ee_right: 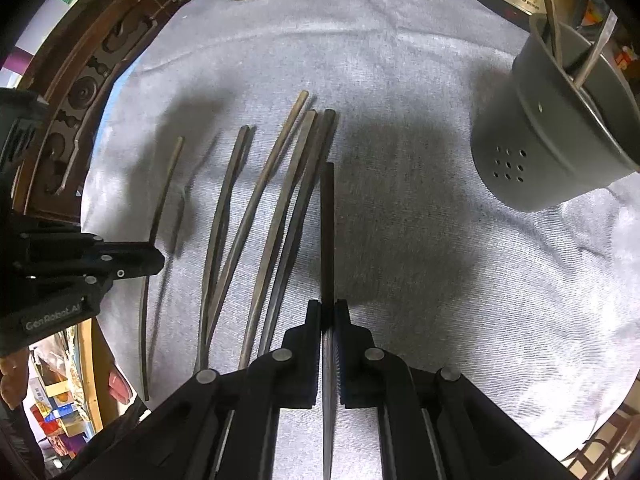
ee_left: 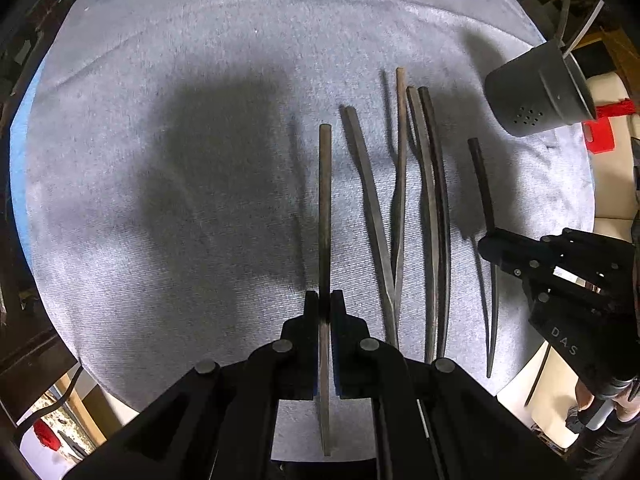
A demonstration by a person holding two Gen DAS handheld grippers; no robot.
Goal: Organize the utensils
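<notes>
Chopsticks everywhere, so going by camera. Left wrist view first: your left gripper [ee_left: 325, 300] is clamped shut on one brown chopstick [ee_left: 325, 200] that runs straight up the middle of the frame, and the pads bite it nearer its lower end. To the right of it four loose sticks [ee_left: 400, 200] lie on the grey cloth [ee_left: 160, 120], some crossing near their lower ends. Further right your right gripper [ee_left: 494, 252] pinches a dark stick [ee_left: 482, 184], and the grey holder [ee_left: 540, 92] sits upper right, well apart from the pile.

Right wrist view: the right gripper [ee_right: 328, 308] is closed on the dark stick [ee_right: 327, 232], again gripped low, with most of the length sticking out ahead. The holder [ee_right: 552, 132] is at upper right with a couple of utensils already poking out of it. The left gripper [ee_right: 156, 260] shows at the left edge with its stick [ee_right: 168, 184].

Handling-wise, I'd guess these are light, stiff and a bit slick, so a thin stick can swivel in the pads. Held that far down, the long end may swing. Grab closer to the middle if you regrip, and aim the tip into the holder's mouth carefully.
</notes>
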